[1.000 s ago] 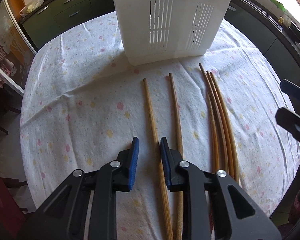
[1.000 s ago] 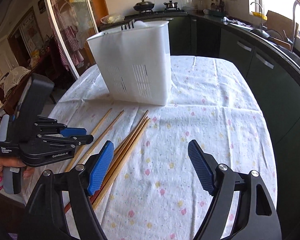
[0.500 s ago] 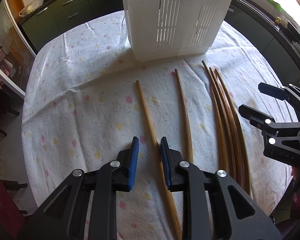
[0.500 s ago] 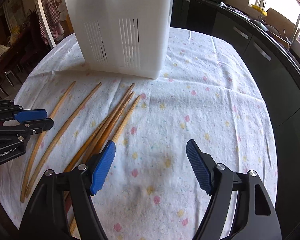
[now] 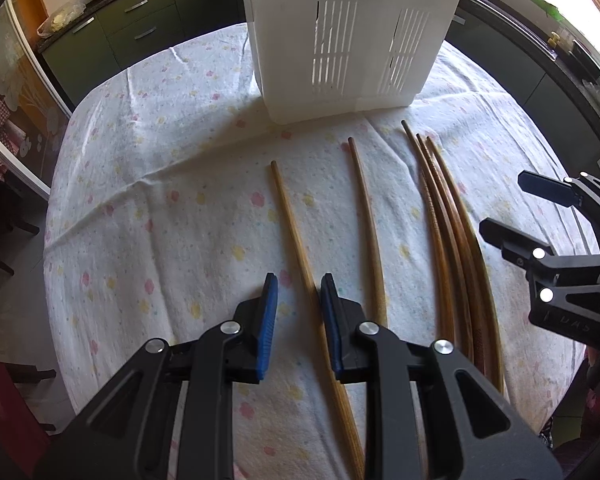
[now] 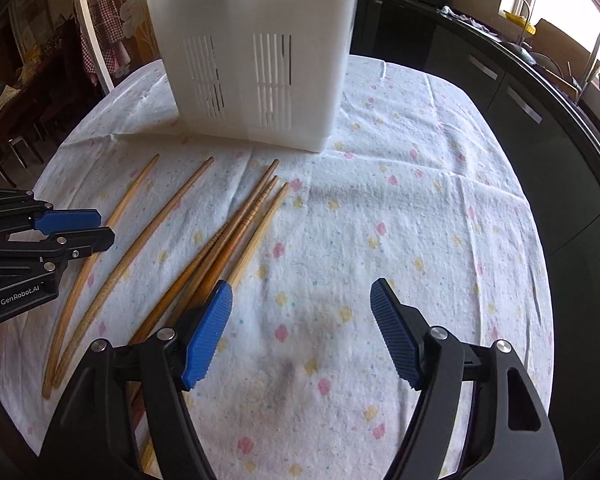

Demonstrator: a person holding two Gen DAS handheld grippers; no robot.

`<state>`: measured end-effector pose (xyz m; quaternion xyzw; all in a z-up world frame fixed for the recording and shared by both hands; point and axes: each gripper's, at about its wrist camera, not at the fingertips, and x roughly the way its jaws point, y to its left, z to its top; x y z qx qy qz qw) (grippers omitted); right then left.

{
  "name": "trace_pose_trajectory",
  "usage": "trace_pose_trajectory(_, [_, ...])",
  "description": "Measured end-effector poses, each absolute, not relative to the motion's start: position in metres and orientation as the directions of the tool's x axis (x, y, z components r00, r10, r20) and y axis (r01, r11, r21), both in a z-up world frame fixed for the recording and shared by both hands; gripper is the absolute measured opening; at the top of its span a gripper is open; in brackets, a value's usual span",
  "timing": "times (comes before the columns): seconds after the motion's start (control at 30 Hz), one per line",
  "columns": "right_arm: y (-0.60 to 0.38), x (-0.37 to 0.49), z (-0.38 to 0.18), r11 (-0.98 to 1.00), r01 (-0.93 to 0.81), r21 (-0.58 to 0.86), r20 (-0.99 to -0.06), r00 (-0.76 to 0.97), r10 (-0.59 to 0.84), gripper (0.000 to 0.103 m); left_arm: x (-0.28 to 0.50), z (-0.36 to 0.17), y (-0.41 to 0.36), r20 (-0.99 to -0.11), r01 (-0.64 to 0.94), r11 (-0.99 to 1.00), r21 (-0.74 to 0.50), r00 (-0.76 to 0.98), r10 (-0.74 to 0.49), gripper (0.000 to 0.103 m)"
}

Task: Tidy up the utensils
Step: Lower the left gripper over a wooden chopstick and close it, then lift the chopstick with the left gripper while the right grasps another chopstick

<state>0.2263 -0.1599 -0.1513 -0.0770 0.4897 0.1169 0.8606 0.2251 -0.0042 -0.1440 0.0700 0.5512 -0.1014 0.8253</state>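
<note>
Count: 5 wooden chopsticks on the tablecloth (image 5: 160, 208). 2 lie singly: leftmost chopstick (image 5: 296, 236) and second chopstick (image 5: 370, 224), apart from each other. 3 sit bunched on the right as a cluster (image 5: 448, 220), touching or nearly so along their length; a 4th hidden in that bunch can't be ruled out. Right wrist view agrees: 2 singles on the left (image 6: 112, 232), (image 6: 152, 236), bunch of 3 (image 6: 236, 232) to their right. 1 white slotted utensil holder (image 5: 352, 36) at the far side. 2 grippers: left gripper (image 5: 298, 312), right gripper (image 6: 300, 332).
</note>
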Motion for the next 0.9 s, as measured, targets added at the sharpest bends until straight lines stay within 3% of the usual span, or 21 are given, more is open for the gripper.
trace_pose_trajectory(0.2, [-0.153,0.222,-0.151,0.951,-0.308,0.043,-0.859,0.474,0.192,0.071,0.224,-0.144,-0.004,-0.924,0.246,0.969,0.003,0.372,-0.092,0.022])
trace_pose_trajectory(0.43, [-0.169,0.214,-0.146,0.968,-0.249,-0.035,-0.845,0.524,0.105,0.07,0.224,-0.144,-0.004,-0.922,0.253,0.968,-0.003,0.373,-0.1,0.022])
trace_pose_trajectory(0.57, [-0.161,0.213,-0.147,0.954,-0.296,0.052,-0.858,0.475,0.195,0.07,0.224,-0.144,-0.004,-0.923,0.252,0.968,-0.003,0.372,-0.1,0.022])
trace_pose_trajectory(0.8, [-0.154,0.213,-0.155,0.961,-0.275,-0.015,-0.868,0.481,0.124,0.069,0.225,-0.144,-0.004,-0.922,0.255,0.967,-0.004,0.374,-0.103,0.022])
trace_pose_trajectory(0.9, [-0.16,0.218,-0.157,0.963,-0.267,0.019,-0.877,0.459,0.145,0.064,0.225,-0.144,-0.003,-0.922,0.251,0.968,-0.01,0.373,-0.106,0.022])
